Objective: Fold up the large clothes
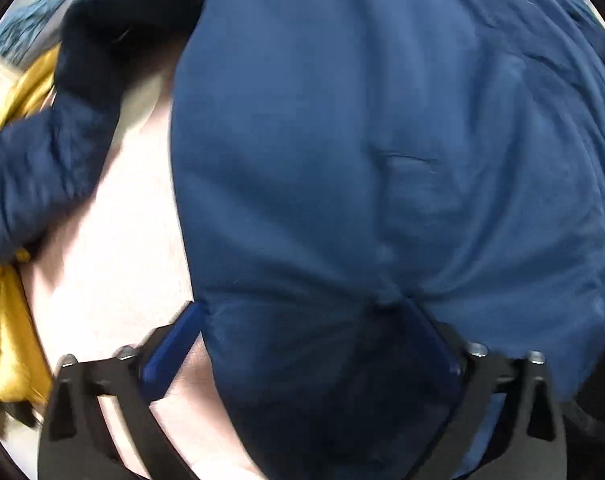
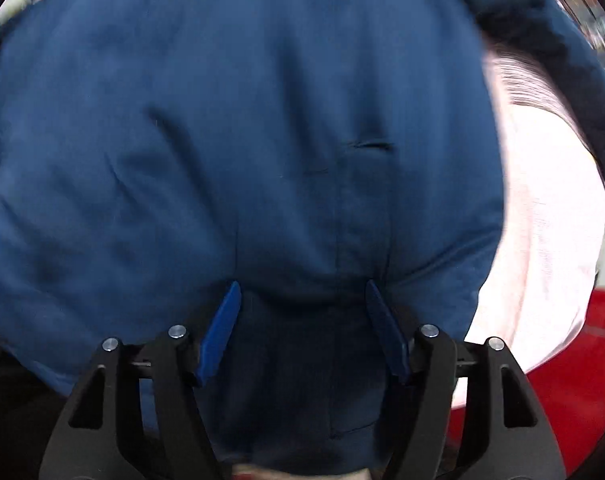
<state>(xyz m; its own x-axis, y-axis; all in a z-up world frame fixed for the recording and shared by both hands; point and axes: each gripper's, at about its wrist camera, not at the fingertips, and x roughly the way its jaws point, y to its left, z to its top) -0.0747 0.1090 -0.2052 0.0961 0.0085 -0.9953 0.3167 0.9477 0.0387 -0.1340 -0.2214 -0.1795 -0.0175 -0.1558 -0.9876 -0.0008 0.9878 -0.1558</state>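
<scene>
The left gripper [image 1: 302, 312] sits at the bottom of its picture and points down at the cloth. Its two blue fingers [image 1: 170, 344] stand very far apart. The bottom edge of a big blue jacket [image 1: 382, 140] bulges up between them. The finger on the left side of the frame is just beside the jacket's edge, with pale cover showing under it. The finger on the right side is half sunk in a dark fold, so it is hard to see if it presses the cloth. The jaws look wide and do not squeeze the jacket.

The jacket fills the middle and right of this picture. It lies on a pale pink cover [image 1: 114, 248], which shows at the lower left. A blue sleeve [image 1: 42, 168] of the jacket reaches across the left side. Yellow cloth [image 1: 6, 320] lies at the far left edge, partly under the sleeve.

The right gripper [image 2: 302, 292] is at the bottom of its picture too. Its blue fingers [image 2: 218, 332] are apart, but not as far. A dark fold of the jacket [image 2: 262, 120] sits between them, and the pads do not pinch it. The jacket fills most of this frame. The pale pink cover [image 2: 542, 220] shows on the right side. Something red [image 2: 562, 380] is at the lower right. The upper corners are too blurry to tell.
</scene>
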